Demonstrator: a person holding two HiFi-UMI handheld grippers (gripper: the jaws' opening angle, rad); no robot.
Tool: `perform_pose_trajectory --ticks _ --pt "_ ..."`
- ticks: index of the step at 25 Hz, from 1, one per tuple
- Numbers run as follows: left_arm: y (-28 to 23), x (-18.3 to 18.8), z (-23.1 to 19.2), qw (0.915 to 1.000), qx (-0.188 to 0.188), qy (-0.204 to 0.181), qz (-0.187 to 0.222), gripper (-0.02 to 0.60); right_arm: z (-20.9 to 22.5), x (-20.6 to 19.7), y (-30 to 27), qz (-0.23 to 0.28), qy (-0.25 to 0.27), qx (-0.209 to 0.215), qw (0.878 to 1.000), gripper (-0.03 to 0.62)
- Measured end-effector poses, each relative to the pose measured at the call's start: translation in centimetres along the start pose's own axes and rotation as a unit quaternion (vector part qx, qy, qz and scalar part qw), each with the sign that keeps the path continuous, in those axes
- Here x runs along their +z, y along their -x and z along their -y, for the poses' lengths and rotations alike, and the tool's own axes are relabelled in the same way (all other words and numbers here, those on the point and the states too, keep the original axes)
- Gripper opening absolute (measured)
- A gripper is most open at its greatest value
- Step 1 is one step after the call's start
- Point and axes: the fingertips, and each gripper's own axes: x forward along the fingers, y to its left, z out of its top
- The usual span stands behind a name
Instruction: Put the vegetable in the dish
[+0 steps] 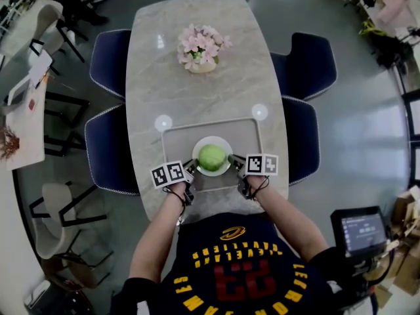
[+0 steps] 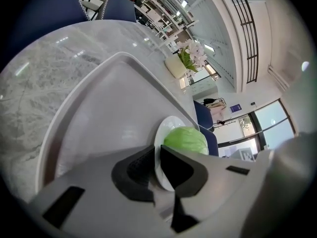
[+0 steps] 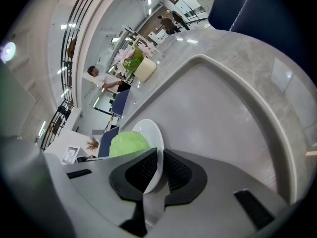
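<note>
Head view: the vegetable (image 1: 212, 157) is sitting in the dish (image 1: 212, 138) on the tray (image 1: 177, 136), left claw (image 1: 191, 165) and right claw (image 1: 233, 161) flanking it, probably to lift it level. Left gripper view: that claw is pinching the dish rim, nearly closed. Right gripper view: its claw is likewise pinching the opposite rim.

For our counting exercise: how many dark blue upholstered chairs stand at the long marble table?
4 dark blue chairs: far left, near left, far right, near right of the table. Another may be hidden behind the person.
</note>
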Motion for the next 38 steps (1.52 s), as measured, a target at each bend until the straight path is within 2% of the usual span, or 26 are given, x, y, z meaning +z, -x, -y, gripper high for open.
perform_pose_trajectory --ticks 5,11,18,23,27,30,33,38 --pt "0.1 -0.3 0.0 1.0 0.008 -0.001 0.001 0.025 0.2 -0.3 0.4 -0.003 0.01 -0.013 1.0 0.025" --pt "0.7 -0.1 -0.3 0.9995 0.021 -0.022 0.007 0.025 0.5 0.2 1.0 0.0 0.058 -0.044 0.997 0.032" --pt "1.9 0.6 -0.3 0.9994 0.018 -0.015 0.027 0.025 0.3 1.8 2.6 0.034 0.041 -0.032 0.998 0.031" --pt "3.6 0.3 1.8 0.9988 -0.014 -0.009 0.047 0.025 -0.2 1.3 4.4 0.055 0.016 -0.011 0.998 0.031" --pt "5.0 -0.2 3.6 0.9975 -0.037 -0.014 0.059 0.025 -1.9 1.2 5.8 0.089 0.002 0.04 0.995 0.031" --pt "6.2 -0.4 5.8 0.9949 -0.068 -0.024 0.07 0.025 -3.4 1.6 7.1 0.117 0.011 0.069 0.991 0.031" --pt "7.7 -0.8 9.0 0.9893 -0.11 -0.053 0.08 0.025 -5.6 1.7 8.5 0.132 0.032 0.095 0.986 0.031" --pt "10.2 -1.3 14.2 0.9738 -0.154 -0.137 0.095 0.0 -10.1 1.7 11.0 0.147 0.101 0.132 0.975 0.005"
